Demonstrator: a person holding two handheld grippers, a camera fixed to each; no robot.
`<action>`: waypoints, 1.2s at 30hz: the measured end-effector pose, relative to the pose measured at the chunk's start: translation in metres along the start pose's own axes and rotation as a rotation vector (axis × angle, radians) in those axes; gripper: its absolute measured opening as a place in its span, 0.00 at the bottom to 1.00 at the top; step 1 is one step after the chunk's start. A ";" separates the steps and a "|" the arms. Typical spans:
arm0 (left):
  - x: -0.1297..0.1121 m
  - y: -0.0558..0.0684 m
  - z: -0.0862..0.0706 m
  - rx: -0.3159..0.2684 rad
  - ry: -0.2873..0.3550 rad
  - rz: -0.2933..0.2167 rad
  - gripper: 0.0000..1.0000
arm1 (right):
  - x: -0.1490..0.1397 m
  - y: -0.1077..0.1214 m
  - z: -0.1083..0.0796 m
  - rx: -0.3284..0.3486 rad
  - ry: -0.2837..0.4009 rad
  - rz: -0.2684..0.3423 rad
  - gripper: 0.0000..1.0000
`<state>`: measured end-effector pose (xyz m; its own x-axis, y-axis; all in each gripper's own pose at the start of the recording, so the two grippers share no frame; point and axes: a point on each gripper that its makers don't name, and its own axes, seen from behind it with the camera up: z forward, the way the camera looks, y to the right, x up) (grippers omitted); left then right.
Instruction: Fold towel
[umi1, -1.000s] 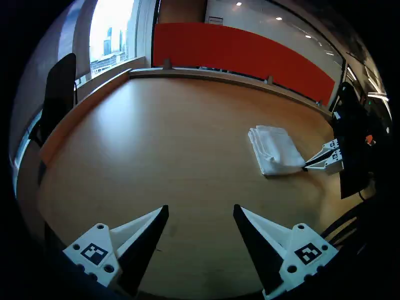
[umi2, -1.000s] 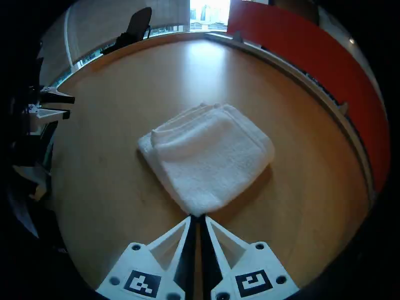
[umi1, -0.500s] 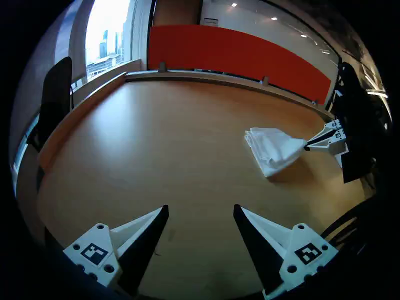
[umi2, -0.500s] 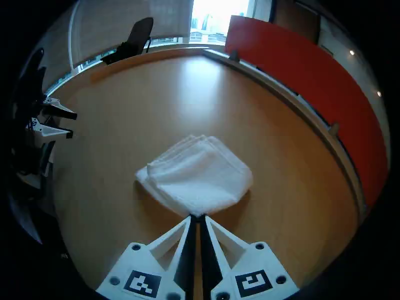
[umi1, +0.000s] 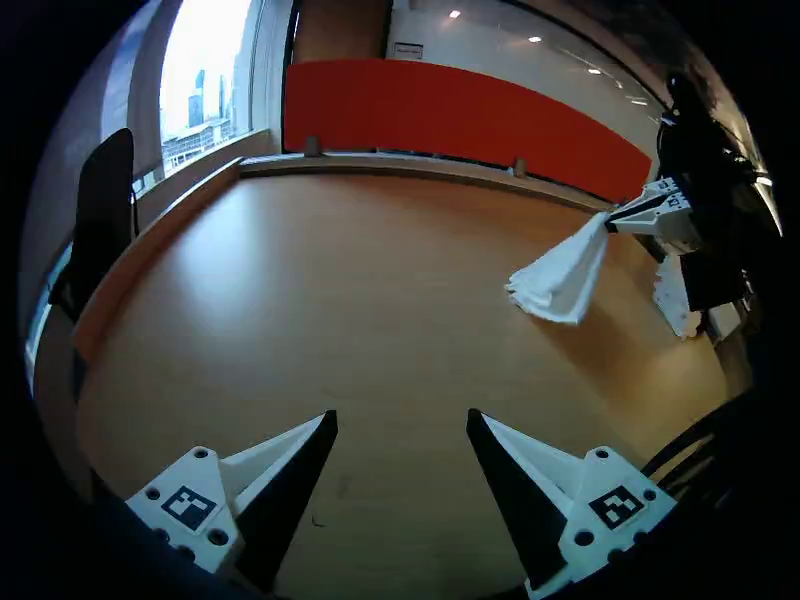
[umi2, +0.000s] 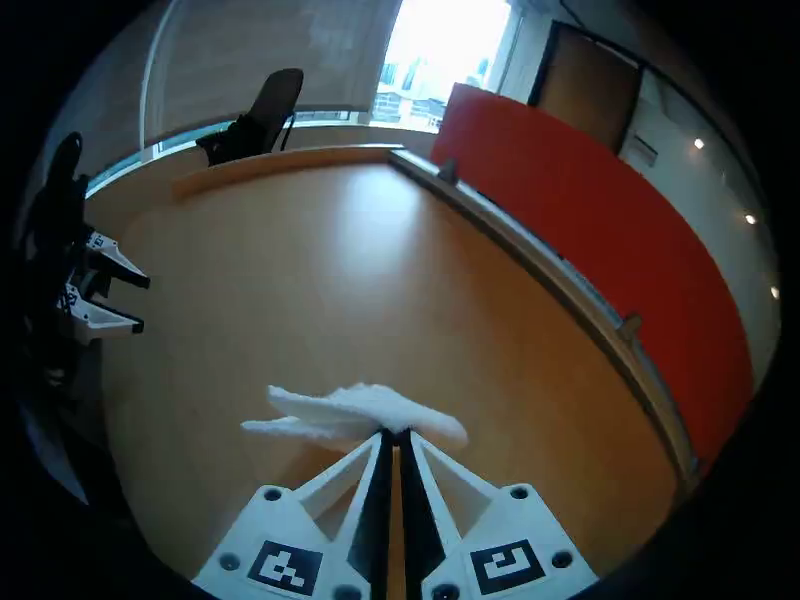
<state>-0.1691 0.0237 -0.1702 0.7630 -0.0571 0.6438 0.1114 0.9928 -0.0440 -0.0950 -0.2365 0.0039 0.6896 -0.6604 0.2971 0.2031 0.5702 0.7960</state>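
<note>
Right claw pinches a corner of the white towel, which hangs over the tabletop, at 2 o'clock from the spread, empty left claw.

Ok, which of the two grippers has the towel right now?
The right gripper: its jaws are shut on a corner of the white towel, which hangs from them. The left gripper has its jaws wide apart, holding nothing.

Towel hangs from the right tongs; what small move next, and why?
Probably bring the open left tongs toward the towel, to its free hanging edge. The right tongs pinch just one end, so it droops bunched over the table; a second grip could spread it.
</note>
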 end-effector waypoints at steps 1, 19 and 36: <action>0.001 0.000 0.000 -0.002 0.001 0.000 0.96 | 0.003 0.003 -0.003 -0.007 0.006 0.000 0.05; 0.011 0.006 -0.002 -0.027 0.009 0.006 0.96 | 0.007 0.054 -0.049 -0.099 0.026 0.039 0.05; 0.019 0.010 0.002 -0.033 0.005 0.023 0.96 | -0.031 0.130 -0.095 -0.173 -0.035 0.097 0.05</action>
<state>-0.1549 0.0322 -0.1575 0.7689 -0.0345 0.6384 0.1143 0.9899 -0.0841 -0.0242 -0.0959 0.0478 0.6880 -0.6132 0.3882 0.2556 0.7053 0.6612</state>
